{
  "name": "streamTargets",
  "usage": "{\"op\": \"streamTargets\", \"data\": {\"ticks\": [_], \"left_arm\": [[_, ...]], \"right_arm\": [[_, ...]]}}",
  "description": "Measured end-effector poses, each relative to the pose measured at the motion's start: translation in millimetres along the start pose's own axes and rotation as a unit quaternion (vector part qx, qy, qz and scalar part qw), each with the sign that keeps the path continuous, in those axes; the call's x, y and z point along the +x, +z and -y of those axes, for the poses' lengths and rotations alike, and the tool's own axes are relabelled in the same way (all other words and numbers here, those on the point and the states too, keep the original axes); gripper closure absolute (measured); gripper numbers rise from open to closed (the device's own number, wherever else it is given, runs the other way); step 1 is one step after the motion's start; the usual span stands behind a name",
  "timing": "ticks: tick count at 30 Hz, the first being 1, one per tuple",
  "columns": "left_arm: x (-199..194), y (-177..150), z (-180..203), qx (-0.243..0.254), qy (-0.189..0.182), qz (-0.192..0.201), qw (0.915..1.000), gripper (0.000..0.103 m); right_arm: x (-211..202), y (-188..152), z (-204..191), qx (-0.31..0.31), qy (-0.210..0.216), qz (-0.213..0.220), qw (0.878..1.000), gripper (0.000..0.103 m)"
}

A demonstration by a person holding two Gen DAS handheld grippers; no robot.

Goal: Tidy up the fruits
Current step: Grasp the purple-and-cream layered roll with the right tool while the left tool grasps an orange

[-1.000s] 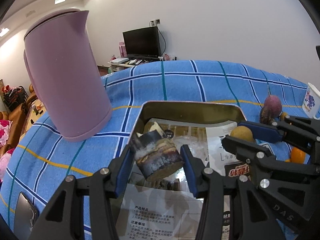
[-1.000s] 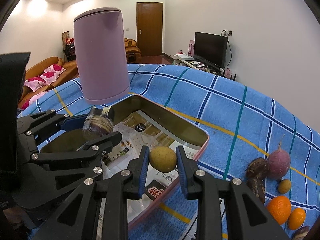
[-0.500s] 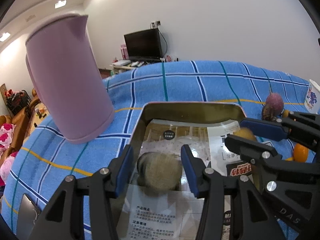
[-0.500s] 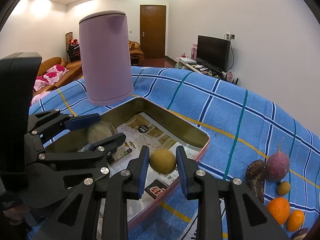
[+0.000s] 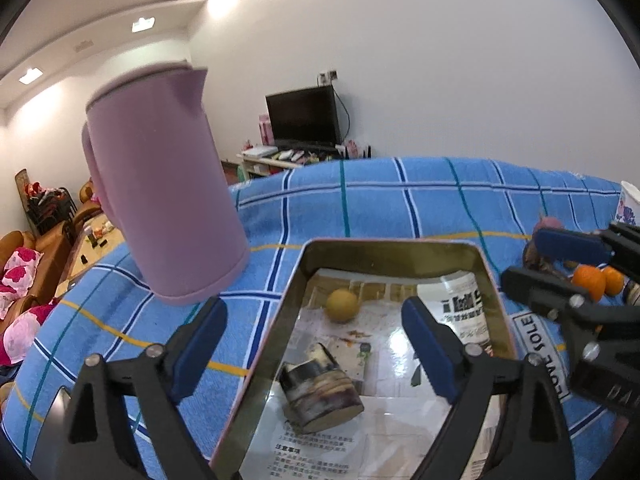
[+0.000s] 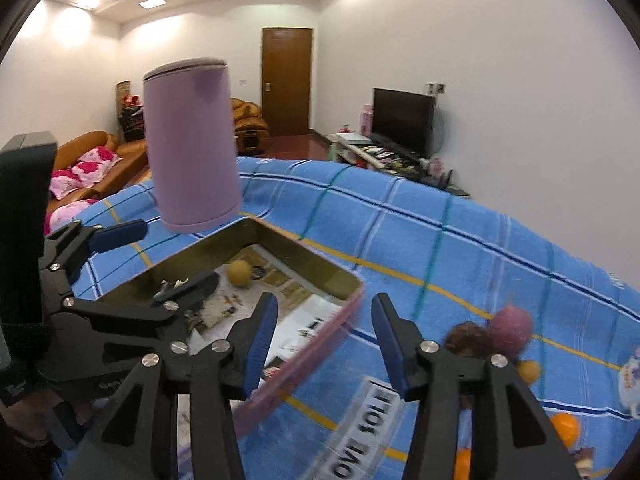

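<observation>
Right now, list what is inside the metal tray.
Inside the metal tray: a round yellow-brown fruit near the far wall, a dark cut chunk nearer, both lying on printed paper. The tray floor under the paper is covered, so unseen.

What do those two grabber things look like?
Both the left gripper and the right gripper are black, with angular linked arms, shiny silver screws and two long fingers tipped with blue pads. White letters are printed on the right one's side.
</observation>
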State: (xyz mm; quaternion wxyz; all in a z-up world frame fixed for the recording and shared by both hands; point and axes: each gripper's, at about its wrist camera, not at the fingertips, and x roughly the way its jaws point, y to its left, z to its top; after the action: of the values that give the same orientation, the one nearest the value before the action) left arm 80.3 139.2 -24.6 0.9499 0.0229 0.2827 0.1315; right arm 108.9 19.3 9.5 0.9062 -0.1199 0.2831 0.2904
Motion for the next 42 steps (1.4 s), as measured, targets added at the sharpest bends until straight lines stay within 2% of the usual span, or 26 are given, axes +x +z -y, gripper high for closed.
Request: {"op": "streamTargets", "data": {"ticks": [6, 9, 15, 18, 21, 24, 28, 34, 35, 37, 42], "left_arm": [[-27, 6, 13, -0.004, -0.017, 0.040, 0.9991, 0.012], [-39, 9, 32, 0.017, -0.036, 0.043, 0.9982, 0.012], [-55, 13, 83, 0.076, -0.084, 0.027, 0.9932, 0.012], [-57, 16, 108, 0.090, -0.136, 0.000, 0.9867, 0.012], [-51, 17, 138, 0.100, -0.182, -0.032, 0.9778, 0.012], [-43, 14, 162, 0.113, -0.183, -0.040, 0.9758, 0.013], [-29, 8, 184, 0.122, -0.205, -0.066, 0.9690, 0.015], [-7, -2, 194, 0.121, -0.220, -0.099, 0.9628, 0.027], [-4, -3, 194, 0.118, -0.224, -0.104, 0.9617, 0.030], [1, -4, 194, 0.105, -0.238, -0.114, 0.9588, 0.030], [3, -7, 197, 0.106, -0.246, -0.119, 0.9560, 0.033]], "right_arm": [[-43, -12, 43, 0.023, -0.060, 0.015, 0.998, 0.052], [-60, -25, 76, 0.048, -0.100, 0.015, 0.994, 0.052], [-80, -55, 145, 0.126, -0.180, -0.009, 0.976, 0.052], [-85, -71, 164, 0.152, -0.195, -0.027, 0.969, 0.052], [-86, -85, 177, 0.168, -0.188, -0.046, 0.967, 0.052], [-79, -95, 183, 0.173, -0.183, -0.068, 0.965, 0.052], [-75, -107, 184, 0.180, -0.180, -0.084, 0.963, 0.052], [-65, -113, 183, 0.184, -0.156, -0.105, 0.965, 0.052], [-65, -113, 184, 0.187, -0.155, -0.107, 0.964, 0.056], [-65, -115, 187, 0.195, -0.155, -0.107, 0.963, 0.062], [-59, -119, 193, 0.209, -0.144, -0.125, 0.959, 0.064]]}}
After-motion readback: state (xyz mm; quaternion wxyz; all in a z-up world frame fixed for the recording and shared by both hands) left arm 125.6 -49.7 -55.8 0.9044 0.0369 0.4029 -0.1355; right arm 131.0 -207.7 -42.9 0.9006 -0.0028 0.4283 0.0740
